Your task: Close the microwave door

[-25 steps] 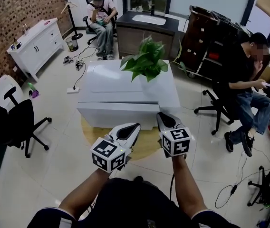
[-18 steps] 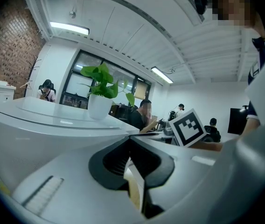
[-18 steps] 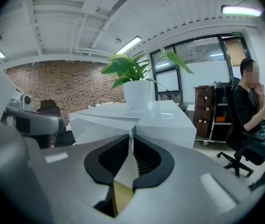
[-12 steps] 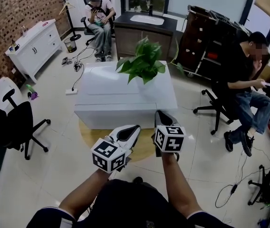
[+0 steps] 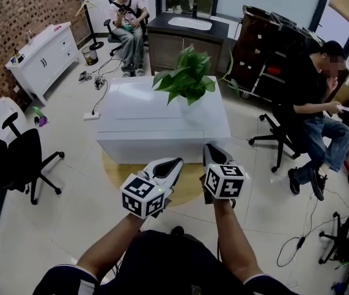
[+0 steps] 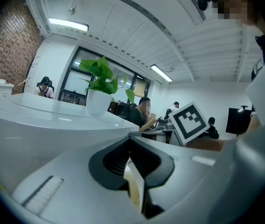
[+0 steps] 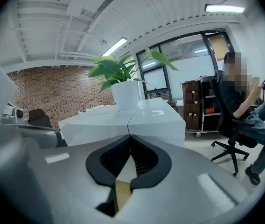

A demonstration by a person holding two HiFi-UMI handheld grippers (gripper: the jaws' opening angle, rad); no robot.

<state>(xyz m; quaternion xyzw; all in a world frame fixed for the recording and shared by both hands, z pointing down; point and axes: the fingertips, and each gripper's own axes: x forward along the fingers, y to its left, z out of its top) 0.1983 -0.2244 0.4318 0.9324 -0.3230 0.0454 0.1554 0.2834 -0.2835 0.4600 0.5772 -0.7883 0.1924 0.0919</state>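
No microwave shows in any view. My left gripper [image 5: 176, 163] hovers shut and empty just short of the near side of a white block table [image 5: 162, 125]. To its right, my right gripper [image 5: 209, 147] is also shut with nothing in it and points at the same table. In the left gripper view the jaws [image 6: 129, 137] meet at the tips, with the table top [image 6: 39, 118] beyond. The right gripper view shows closed jaws [image 7: 130, 135] in front of the table's white side [image 7: 123, 125].
A potted green plant [image 5: 187, 75] stands on the table's far right part. A round wooden mat [image 5: 116, 171] lies under the table. A black office chair [image 5: 24, 158] is at left. A seated person [image 5: 313, 103] is at right and another [image 5: 128, 17] at the back.
Both grippers stay shut and nearly in place before the table. The right gripper drifted slightly left, then back a little.
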